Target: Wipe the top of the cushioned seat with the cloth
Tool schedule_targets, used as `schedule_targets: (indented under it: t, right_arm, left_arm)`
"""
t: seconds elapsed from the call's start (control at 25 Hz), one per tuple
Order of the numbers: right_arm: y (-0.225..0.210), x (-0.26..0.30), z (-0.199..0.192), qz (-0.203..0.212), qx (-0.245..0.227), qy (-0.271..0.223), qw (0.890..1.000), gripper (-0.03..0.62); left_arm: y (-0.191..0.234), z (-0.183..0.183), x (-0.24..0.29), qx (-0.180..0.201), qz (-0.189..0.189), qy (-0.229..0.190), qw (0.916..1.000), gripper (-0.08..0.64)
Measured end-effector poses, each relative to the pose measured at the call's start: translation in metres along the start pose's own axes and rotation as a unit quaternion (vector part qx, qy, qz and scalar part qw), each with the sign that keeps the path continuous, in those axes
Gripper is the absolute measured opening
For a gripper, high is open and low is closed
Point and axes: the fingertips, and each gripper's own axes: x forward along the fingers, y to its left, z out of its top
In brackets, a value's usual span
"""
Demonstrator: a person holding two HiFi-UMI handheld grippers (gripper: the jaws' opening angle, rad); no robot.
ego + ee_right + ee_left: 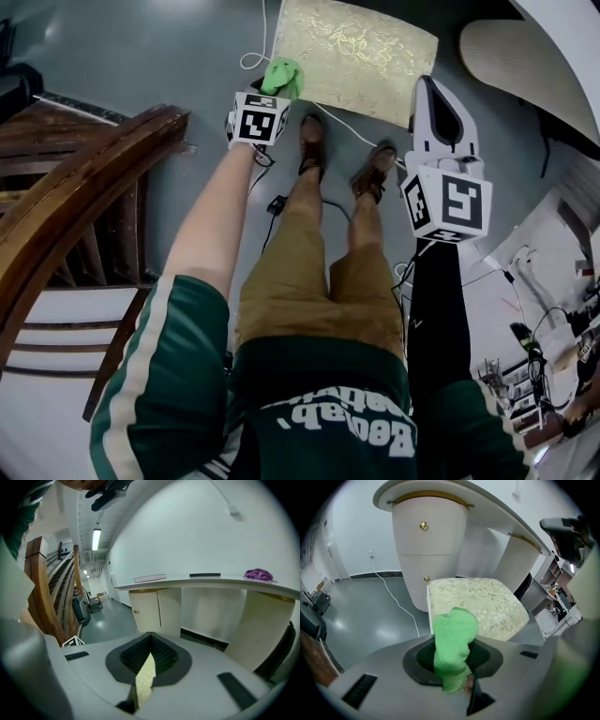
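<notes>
Left gripper: mine, clamped on the green cloth, which sticks out past its jaws.
Cushioned seat: ahead of the cloth, lower down.
Right gripper: jaws together, nothing held.

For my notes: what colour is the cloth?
The cloth is bright green; the left gripper view shows it best.

Bright green cloth; cream seat with gold floral pattern.
</notes>
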Motion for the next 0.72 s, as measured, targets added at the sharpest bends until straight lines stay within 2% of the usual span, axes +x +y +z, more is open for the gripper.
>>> schedule_targets:
  t: [0.08,0.2,0.32,0.48,0.72]
  right_arm:
    - [0.006,0.006,0.003,0.003,-0.003,0.001,1.000,0.008]
    - [0.014,0.012,0.006,0.005,-0.006,0.004,1.000,0.008]
    - [0.020,0.016,0.006,0.006,-0.008,0.006,1.000,0.008]
    - [0.020,0.017,0.009,0.002,-0.008,0.006,1.000,0.008]
    - [0.016,0.006,0.023,-0.003,-0.011,-0.005,1.000,0.008]
  left_arm:
    - [0.019,-0.009,-0.003,-0.013,0.016,0.010,0.9997,0.130]
    - [0.048,-0.035,-0.006,-0.041,0.045,0.050,0.9969,0.130]
    - [0.064,-0.049,-0.011,-0.046,0.048,0.064,0.9957,0.130]
    - [0.064,-0.047,-0.015,-0.047,0.035,0.053,0.9968,0.130]
    - [0.040,-0.007,-0.026,-0.035,0.001,-0.003,0.9994,0.130]
